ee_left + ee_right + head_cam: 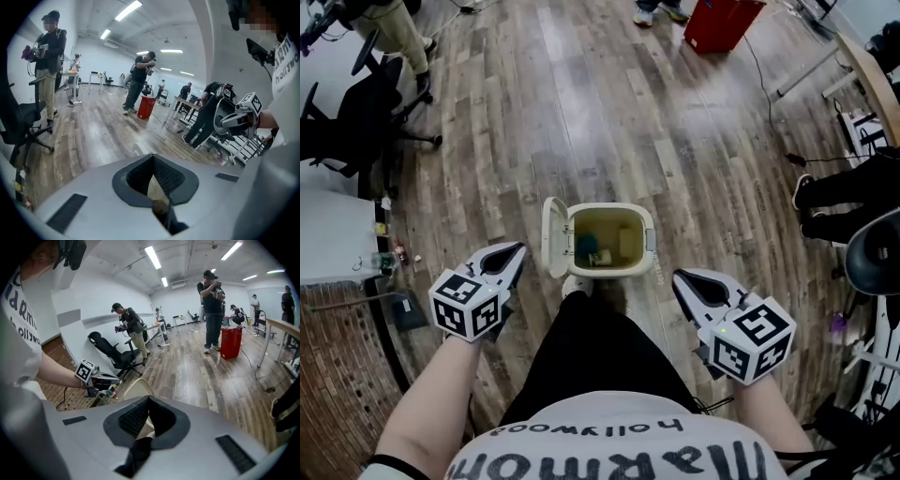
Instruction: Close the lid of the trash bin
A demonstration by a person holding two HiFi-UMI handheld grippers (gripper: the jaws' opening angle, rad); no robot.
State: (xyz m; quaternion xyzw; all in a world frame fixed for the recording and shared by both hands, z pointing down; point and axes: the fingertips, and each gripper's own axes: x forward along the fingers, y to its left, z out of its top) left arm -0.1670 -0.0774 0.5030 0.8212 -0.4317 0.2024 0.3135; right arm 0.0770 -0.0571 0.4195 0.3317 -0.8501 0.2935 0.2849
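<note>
A cream trash bin (610, 209) stands on the wood floor just ahead of my feet, with some rubbish inside. Its lid (553, 236) is swung open and stands upright on the bin's left side. My left gripper (517, 249) hangs shut a little left of the lid, not touching it. To the right of the bin and slightly nearer me, my right gripper (679, 276) is shut and holds nothing. In the right gripper view the lid (136, 387) shows just past the closed jaws (148, 398). The left gripper view looks over its closed jaws (152, 157) across the room.
A black office chair (347, 122) and a white desk (333, 234) stand at the left. A red box (722, 21) is far ahead, with a cable on the floor beside it. Dark equipment (872, 253) crowds the right edge. Several people stand further back.
</note>
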